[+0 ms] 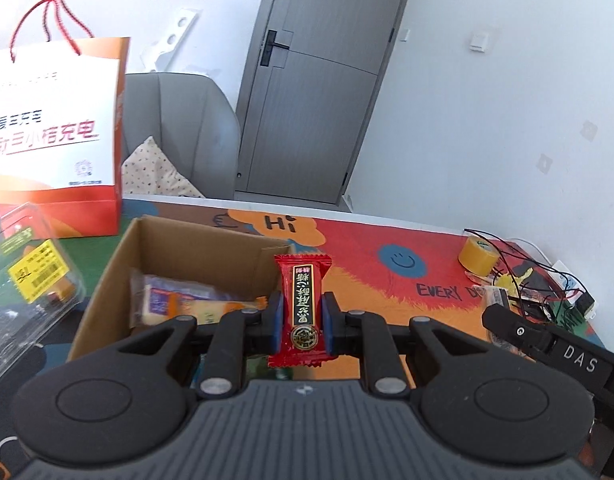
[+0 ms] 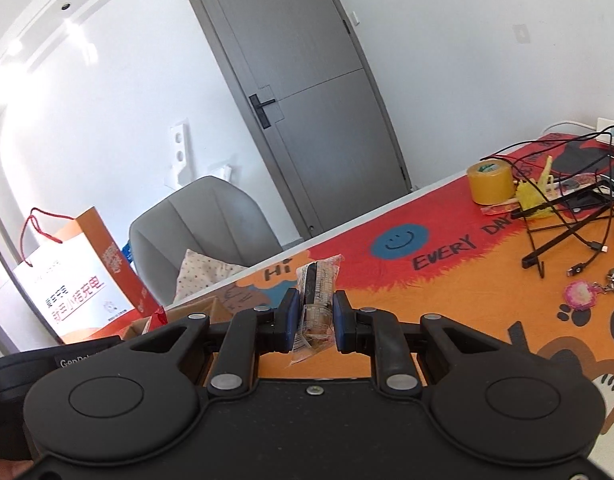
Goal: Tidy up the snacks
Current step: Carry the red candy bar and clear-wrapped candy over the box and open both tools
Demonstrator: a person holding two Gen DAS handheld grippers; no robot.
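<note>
Pinching a red candy packet (image 1: 303,312) upright between its blue pads, the left gripper (image 1: 303,322) is hanging just beside the near right corner of an open cardboard box (image 1: 107,280), where a purple-and-orange wrapped snack (image 1: 175,300) is lying inside; only this view is showing the box interior and a clear plastic clamshell (image 1: 23,292) with a yellow label at the left. The right gripper (image 2: 315,320) is squeezing a clear-wrapped snack bar (image 2: 317,300), held above the table, and its view alone is showing a pink keychain (image 2: 579,294), loose black cables (image 2: 567,216) and 1 wire stand. Both views are sharing the colourful table mat (image 1: 367,248), a yellow tape roll (image 1: 478,258), an orange-and-white paper bag (image 1: 55,136), a grey chair (image 1: 179,128) with a spotted cushion, a grey door (image 1: 315,80) and white walls.
</note>
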